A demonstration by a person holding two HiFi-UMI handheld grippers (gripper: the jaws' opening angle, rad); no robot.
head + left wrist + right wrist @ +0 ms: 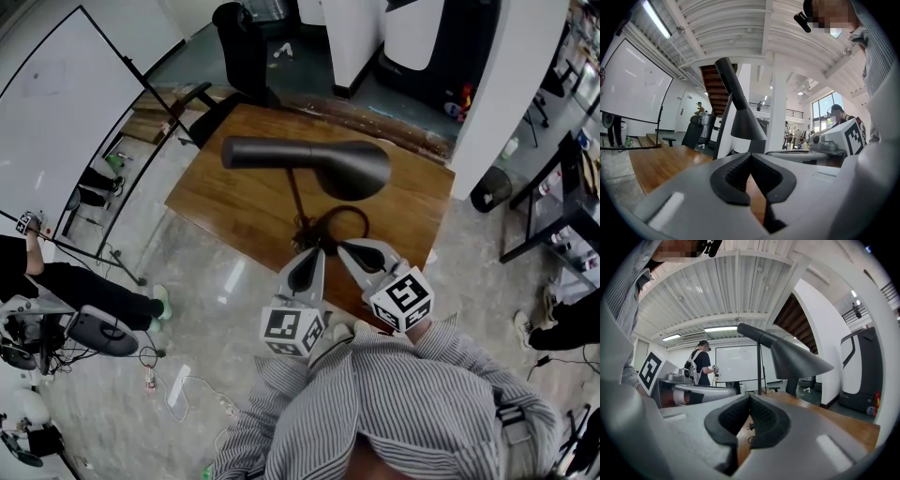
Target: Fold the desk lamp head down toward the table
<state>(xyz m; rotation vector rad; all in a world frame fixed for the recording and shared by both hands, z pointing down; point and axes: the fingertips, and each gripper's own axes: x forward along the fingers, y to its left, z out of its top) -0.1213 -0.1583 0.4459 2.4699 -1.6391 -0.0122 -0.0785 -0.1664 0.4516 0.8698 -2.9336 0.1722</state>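
A black desk lamp stands on the wooden table. Its cone head and long neck lie level atop a thin stem, with the black cable coiled at its foot. Both grippers hover at the table's near edge, short of the lamp and apart from it. My left gripper is shut and empty, and my right gripper is shut and empty. In the left gripper view the lamp head rises beyond the closed tips. The right gripper view shows the head above its closed tips.
A whiteboard on a stand is at the left, with a seated person below it. A black chair stands behind the table. A black bin and a shelf rack are to the right. Another person stands far off.
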